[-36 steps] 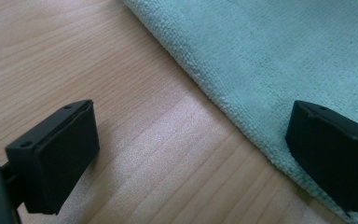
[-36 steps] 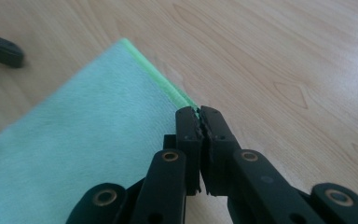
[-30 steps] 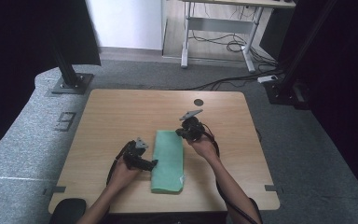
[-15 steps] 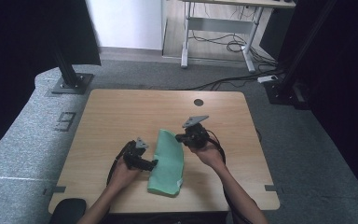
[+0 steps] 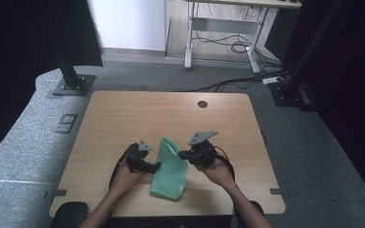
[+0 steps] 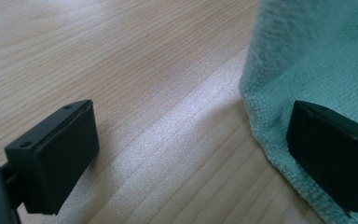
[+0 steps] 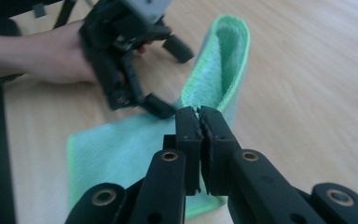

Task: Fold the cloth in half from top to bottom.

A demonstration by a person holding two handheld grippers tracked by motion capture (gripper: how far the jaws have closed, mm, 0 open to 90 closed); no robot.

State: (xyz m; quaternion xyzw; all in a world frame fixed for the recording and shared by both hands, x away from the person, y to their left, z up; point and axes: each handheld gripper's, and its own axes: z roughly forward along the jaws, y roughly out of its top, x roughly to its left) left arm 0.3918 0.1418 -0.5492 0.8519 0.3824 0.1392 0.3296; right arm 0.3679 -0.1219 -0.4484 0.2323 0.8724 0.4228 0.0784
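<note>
A green towel [image 5: 171, 173] lies on the wooden table [image 5: 123, 118] near its front edge. The towel's far end is lifted and curled over toward me. My right gripper [image 5: 181, 155] is shut on that lifted edge; in the right gripper view the closed tips [image 7: 199, 112] pinch the towel [image 7: 219, 70]. My left gripper [image 5: 153, 166] is open at the towel's left edge, low on the table. In the left gripper view one jaw rests over the towel [image 6: 317, 56] and the other over bare wood, with the left gripper [image 6: 191, 154] holding nothing. The left gripper [image 7: 168, 77] also appears in the right gripper view.
A round cable hole [image 5: 202, 103] sits near the table's far edge. Bare wood stretches behind and to both sides of the towel. Black stand bases [image 5: 71, 84] rest on the grey floor beyond the far corners.
My right gripper has pulled the towel's far end up and back toward me, so the towel is shorter and curled. The left gripper has stayed at the left edge.
</note>
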